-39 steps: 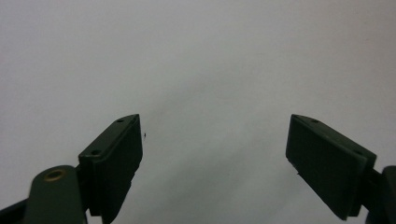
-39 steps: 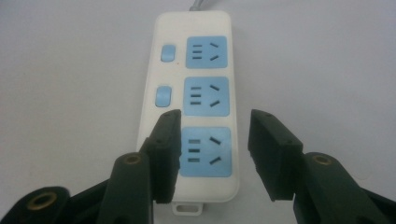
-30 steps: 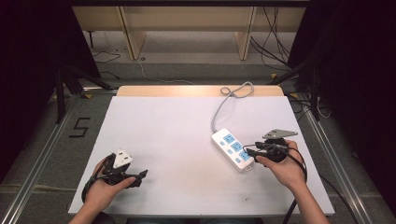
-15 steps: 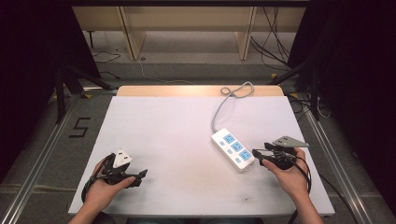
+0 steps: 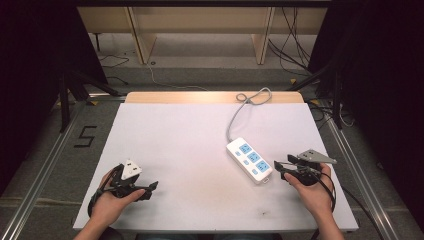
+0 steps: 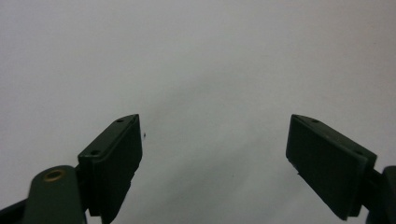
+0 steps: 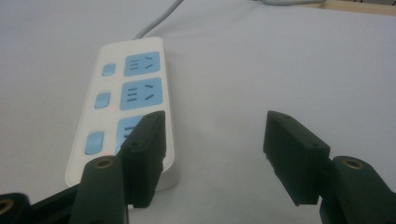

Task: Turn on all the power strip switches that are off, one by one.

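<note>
Power strip [image 5: 249, 160] — one, three sockets

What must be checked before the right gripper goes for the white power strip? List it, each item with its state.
1. Right gripper open: ok; its jaws have just been opening, nothing between them.
2. White plastic power strip with three blue sockets lying flat on the white table: ok.
3. Strip centred between the right jaws: not ok; it lies off to one jaw's side.
4. Grey cable free to follow: cannot tell.
5. Left gripper open, empty: ok.
</note>
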Demonstrator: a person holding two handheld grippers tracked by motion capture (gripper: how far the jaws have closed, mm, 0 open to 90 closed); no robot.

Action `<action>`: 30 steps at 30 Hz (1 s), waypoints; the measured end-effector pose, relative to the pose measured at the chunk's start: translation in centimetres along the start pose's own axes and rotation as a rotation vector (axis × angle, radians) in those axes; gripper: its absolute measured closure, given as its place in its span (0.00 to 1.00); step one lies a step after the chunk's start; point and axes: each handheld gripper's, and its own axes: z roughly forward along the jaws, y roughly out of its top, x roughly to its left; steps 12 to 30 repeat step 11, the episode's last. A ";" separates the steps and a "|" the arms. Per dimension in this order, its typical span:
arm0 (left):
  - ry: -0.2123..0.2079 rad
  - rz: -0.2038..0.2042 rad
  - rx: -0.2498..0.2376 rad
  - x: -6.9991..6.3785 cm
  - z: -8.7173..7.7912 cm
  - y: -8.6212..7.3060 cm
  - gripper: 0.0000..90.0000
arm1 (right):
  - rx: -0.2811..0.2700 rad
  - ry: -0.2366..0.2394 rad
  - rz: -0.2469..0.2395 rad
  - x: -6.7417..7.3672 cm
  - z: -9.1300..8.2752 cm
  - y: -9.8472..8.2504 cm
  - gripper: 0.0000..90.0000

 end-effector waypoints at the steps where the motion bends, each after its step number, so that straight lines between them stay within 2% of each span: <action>1: 0.000 -0.001 0.000 0.0 0.0 0.0 0.20 | -0.004 0.003 0.000 0.0 -0.1 0.0 0.44; 8: -0.001 -0.016 0.007 0.1 0.2 0.0 0.20 | -0.004 -0.005 0.008 -0.1 -0.2 -0.2 0.44; 11: -0.012 -0.056 0.009 -0.1 0.8 0.2 0.18 | -0.009 -0.017 0.020 -0.2 -0.4 -0.3 0.43; 30: -0.012 -0.056 0.009 -0.1 0.8 0.2 0.18 | -0.009 -0.017 0.020 -0.2 -0.4 -0.3 0.43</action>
